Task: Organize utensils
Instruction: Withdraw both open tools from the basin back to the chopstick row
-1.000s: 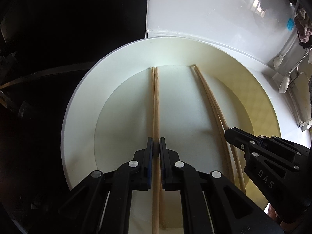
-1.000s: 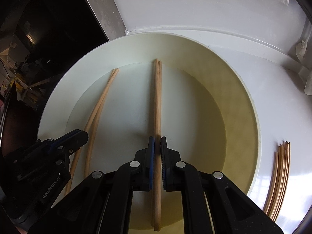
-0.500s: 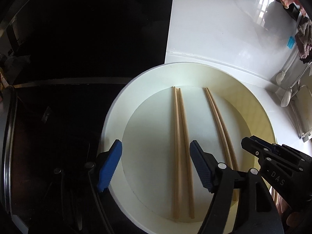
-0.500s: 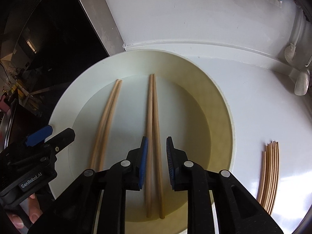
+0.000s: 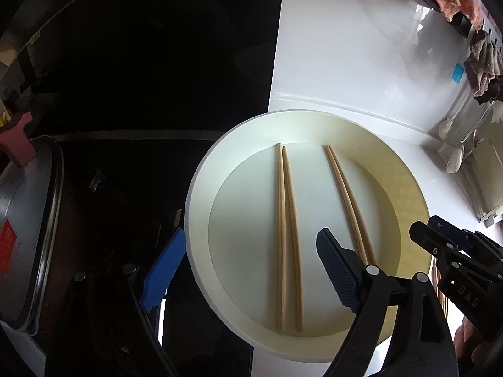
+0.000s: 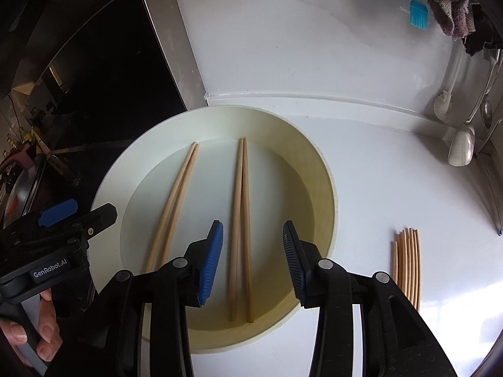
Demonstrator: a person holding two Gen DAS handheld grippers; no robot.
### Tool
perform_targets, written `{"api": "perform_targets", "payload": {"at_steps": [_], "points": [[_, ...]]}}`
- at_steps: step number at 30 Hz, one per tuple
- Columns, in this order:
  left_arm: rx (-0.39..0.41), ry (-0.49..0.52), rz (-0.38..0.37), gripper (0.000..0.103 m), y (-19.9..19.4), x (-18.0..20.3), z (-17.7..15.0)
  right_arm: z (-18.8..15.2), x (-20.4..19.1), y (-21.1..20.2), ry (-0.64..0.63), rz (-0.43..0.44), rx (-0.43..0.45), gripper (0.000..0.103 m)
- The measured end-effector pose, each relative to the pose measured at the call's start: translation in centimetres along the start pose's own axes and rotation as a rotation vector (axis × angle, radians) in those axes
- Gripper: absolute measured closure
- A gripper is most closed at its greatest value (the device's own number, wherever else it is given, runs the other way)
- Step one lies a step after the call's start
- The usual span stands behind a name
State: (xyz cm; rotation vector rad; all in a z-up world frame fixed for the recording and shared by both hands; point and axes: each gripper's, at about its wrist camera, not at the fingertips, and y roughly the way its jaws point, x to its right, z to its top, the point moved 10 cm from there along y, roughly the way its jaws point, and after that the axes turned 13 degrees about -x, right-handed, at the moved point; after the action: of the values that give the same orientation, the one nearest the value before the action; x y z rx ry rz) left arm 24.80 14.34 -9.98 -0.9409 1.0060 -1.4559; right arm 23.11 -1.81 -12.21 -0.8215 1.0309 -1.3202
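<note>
A round cream plate (image 5: 201,188) holds two pairs of wooden chopsticks lying side by side. In the left wrist view my left gripper (image 5: 251,235) hangs over the left pair (image 5: 287,235); its jaws are opening wide and the pads touch nothing. The other pair (image 5: 345,201) lies to the right, near my right gripper (image 5: 430,229). In the right wrist view my right gripper (image 6: 251,226) hovers over the middle pair (image 6: 240,204). Its jaws are opening and stand clear of the sticks. The left pair (image 6: 176,201) lies beside my left gripper (image 6: 85,213), which a hand holds.
A bundle of several loose chopsticks (image 6: 407,264) lies on the white counter right of the plate (image 6: 327,188). A white spoon (image 6: 460,147) and a brush (image 6: 443,100) sit at the far right under a hanging cloth (image 6: 452,9). A dark stovetop (image 5: 141,62) and a pot lid (image 5: 25,235) are on the left.
Both grippers were shut on a chopstick pair; they have let go, opened and lifted back from the plate. Both pairs now lie loose in the plate.
</note>
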Motion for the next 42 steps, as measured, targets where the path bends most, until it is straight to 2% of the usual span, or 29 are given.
{"api": "perform_targets", "payload": {"at_steps": [4, 11, 15, 22, 26, 30, 35, 42], "points": [[0.012, 0.005, 0.002, 0.019, -1.1, 0.7, -0.5, -0.3, 0.6, -1.5, 0.006, 0.002, 0.024, 0.061], [0.035, 0.015, -0.02, 0.016, -3.3, 3.3, -2.2, -2.5, 2.9, -4.7, 0.009, 0.001, 0.064, 0.049], [0.037, 0.042, -0.033, 0.015, -3.9, 5.9, -3.9, -5.0, 6.0, -5.9, 0.035, -0.007, 0.073, 0.046], [0.016, 0.089, -0.073, 0.013, -3.8, 11.6, -6.8, -11.3, 13.8, -6.9, 0.105, -0.084, 0.032, 0.045], [-0.008, 0.114, -0.107, 0.013, -3.4, 15.0, -8.3, -14.1, 17.9, -6.9, 0.165, -0.112, 0.012, 0.045], [-0.047, 0.119, -0.16, 0.013, -2.8, 18.3, -10.0, -15.7, 20.3, -6.4, 0.193, -0.119, 0.009, 0.045], [-0.049, 0.157, -0.152, 0.013, -1.4, 21.3, -11.8, -16.7, 22.3, -4.8, 0.2, -0.109, 0.013, 0.045], [-0.052, 0.136, -0.135, 0.013, 1.4, 22.9, -13.4, -16.1, 23.4, -2.6, 0.162, -0.105, 0.045, 0.045]]}}
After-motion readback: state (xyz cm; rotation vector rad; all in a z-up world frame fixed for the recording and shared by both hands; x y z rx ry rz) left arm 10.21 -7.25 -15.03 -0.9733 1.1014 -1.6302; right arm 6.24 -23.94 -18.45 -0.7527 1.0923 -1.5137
